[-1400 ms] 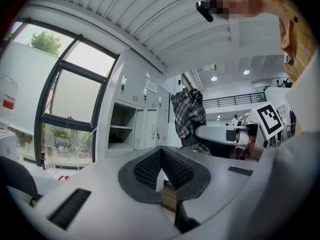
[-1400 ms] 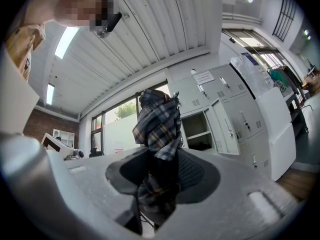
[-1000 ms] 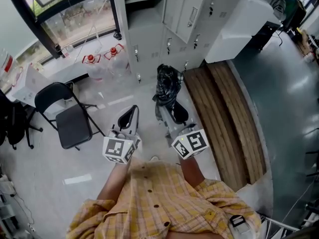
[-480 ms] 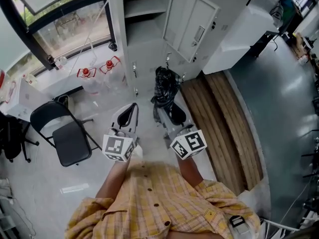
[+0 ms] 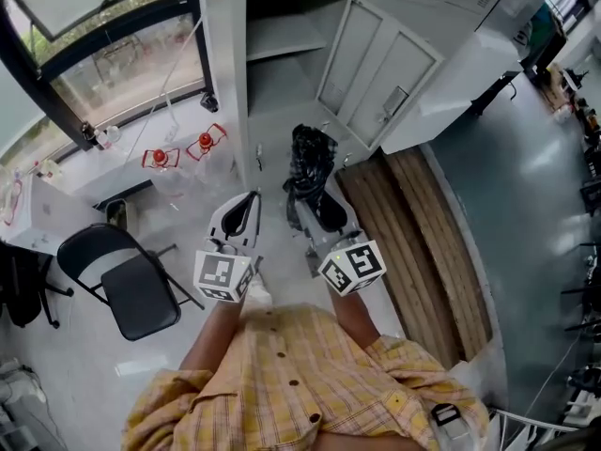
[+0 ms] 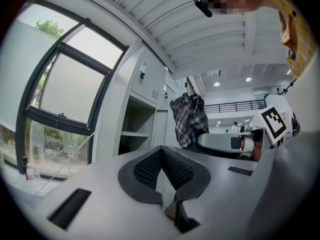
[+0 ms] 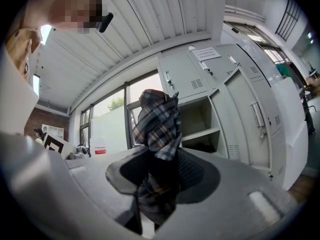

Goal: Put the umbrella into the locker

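A folded plaid umbrella (image 5: 310, 163) stands upright in my right gripper (image 5: 315, 203), which is shut on its lower part. In the right gripper view the umbrella (image 7: 157, 124) fills the space between the dark pads (image 7: 195, 176). Ahead stands the grey locker bank, with one compartment (image 5: 282, 50) open, a shelf inside it and its door (image 5: 387, 78) swung out to the right. My left gripper (image 5: 251, 200) is beside the right one, shut and holding nothing. The left gripper view shows the umbrella (image 6: 189, 119) to its right and the open compartment (image 6: 132, 131) ahead.
A black folding chair (image 5: 131, 285) stands at the left. Two water jugs with red caps (image 5: 161, 160) sit by the window. A wooden platform (image 5: 423, 238) runs along the right, beside a white cabinet (image 5: 460, 59). More shut locker doors lie right of the open one.
Both grippers and the umbrella have moved toward the lockers. The open compartment and its door now show larger and nearer, and the chair has slid toward the lower left of the view.
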Available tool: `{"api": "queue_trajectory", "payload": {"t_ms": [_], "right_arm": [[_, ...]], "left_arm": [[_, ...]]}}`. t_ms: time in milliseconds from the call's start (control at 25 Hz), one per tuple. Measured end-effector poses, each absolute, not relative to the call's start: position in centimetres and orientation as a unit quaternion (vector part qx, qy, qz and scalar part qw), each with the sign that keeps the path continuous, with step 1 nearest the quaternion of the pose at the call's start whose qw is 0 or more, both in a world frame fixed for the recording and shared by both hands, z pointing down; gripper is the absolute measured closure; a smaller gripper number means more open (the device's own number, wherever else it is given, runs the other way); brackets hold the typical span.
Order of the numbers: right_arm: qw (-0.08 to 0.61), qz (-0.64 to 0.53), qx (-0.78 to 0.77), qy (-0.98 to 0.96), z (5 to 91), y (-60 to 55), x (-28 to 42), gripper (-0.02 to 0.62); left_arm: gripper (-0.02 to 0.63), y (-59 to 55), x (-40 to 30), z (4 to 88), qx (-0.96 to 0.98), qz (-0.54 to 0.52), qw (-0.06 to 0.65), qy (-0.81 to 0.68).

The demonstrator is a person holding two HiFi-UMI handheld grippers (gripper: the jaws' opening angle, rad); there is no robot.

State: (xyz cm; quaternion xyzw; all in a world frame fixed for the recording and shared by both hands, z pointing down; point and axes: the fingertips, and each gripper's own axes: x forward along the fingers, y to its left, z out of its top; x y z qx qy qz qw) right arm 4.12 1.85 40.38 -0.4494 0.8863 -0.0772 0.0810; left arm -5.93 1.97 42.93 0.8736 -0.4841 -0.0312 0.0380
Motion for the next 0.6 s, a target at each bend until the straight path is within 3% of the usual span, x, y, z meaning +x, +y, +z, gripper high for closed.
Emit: {"api": "queue_trajectory", "payload": {"t_ms": [600], "right_arm": [[0.076,-0.081,-0.478,0.871,39.9,-7.7,0.7,0.443]], "left_arm": [[0.603,-7.8,-9.0,43.3,0.891,-0.037,0.049,-0.45]]}}
